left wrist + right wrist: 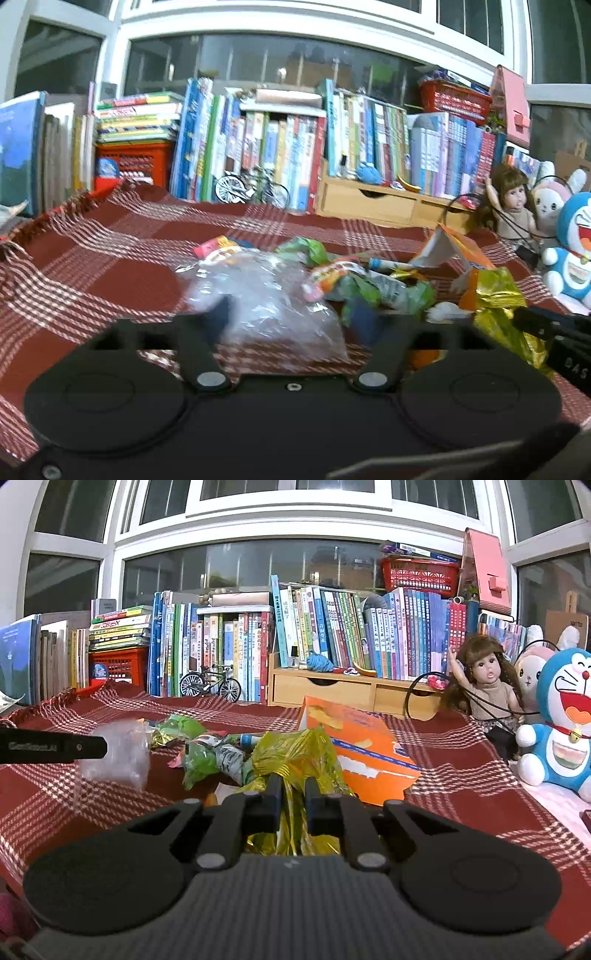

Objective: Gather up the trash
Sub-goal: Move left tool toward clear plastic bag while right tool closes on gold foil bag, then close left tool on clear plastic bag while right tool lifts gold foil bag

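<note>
Right wrist view: we see the right hand-held gripper [293, 786] pinching the yellow wrapper [295, 753] to lift it from the heap [207, 753] on the table [461, 794]; the left hand-held gripper [291, 314] is spread around the clear bag [266, 295].

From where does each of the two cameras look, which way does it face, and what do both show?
Left wrist: sits on the left gripper, faces the bookshelf over the checked cloth; its open jaws flank a clear plastic bag.
Right wrist: sits on the right gripper, facing the same way; its jaws pinch a yellow foil wrapper; the left gripper's finger enters from the left.
Shared: wrapper pile, orange box, doll, blue plush toy.
</note>
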`<move>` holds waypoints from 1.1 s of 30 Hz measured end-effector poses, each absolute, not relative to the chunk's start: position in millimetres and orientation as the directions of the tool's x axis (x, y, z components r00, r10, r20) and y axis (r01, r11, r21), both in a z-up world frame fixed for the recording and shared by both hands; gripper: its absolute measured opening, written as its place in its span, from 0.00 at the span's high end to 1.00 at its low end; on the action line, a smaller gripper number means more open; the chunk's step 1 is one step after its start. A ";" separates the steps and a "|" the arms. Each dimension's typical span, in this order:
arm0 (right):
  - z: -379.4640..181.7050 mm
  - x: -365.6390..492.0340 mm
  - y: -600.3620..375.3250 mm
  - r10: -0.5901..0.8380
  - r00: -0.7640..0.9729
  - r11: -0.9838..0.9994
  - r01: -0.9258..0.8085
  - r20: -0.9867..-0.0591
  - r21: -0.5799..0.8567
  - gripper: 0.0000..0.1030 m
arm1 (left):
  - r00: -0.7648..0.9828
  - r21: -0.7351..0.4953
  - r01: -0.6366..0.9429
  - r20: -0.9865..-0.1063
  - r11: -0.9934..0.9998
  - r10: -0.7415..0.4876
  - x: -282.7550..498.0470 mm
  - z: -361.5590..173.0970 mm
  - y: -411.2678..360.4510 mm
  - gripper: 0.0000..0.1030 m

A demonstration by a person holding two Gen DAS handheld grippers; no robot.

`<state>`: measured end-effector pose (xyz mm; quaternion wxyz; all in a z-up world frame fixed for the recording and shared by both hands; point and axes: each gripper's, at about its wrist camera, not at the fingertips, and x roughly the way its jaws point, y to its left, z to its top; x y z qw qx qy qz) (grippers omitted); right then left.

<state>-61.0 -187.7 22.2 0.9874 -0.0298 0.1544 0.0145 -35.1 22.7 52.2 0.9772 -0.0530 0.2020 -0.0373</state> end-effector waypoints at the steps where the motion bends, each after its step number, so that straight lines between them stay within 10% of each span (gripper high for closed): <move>1: 21.1 -60.2 -188.2 0.018 0.951 0.998 -0.036 -0.309 -0.054 0.84 | 0.921 -0.112 0.041 -0.381 0.993 -0.080 -35.4 51.0 22.9 0.10; 17: 5.7 -56.1 -183.0 0.020 0.936 0.997 -0.044 -0.351 -0.060 0.83 | 0.858 -0.107 -0.110 -0.512 0.988 0.040 54.7 10.6 24.2 0.01; 24: 11.9 -57.8 -187.8 0.026 0.944 0.999 -0.039 -0.330 -0.034 0.84 | 0.854 -0.204 -0.106 -0.521 0.973 -0.016 47.4 8.4 35.4 0.30; 33: 30.7 -57.1 -211.4 0.108 0.945 0.987 -0.066 -0.309 0.144 0.84 | 0.919 -0.111 -0.013 -0.392 0.994 -0.032 -1.9 37.0 19.4 0.30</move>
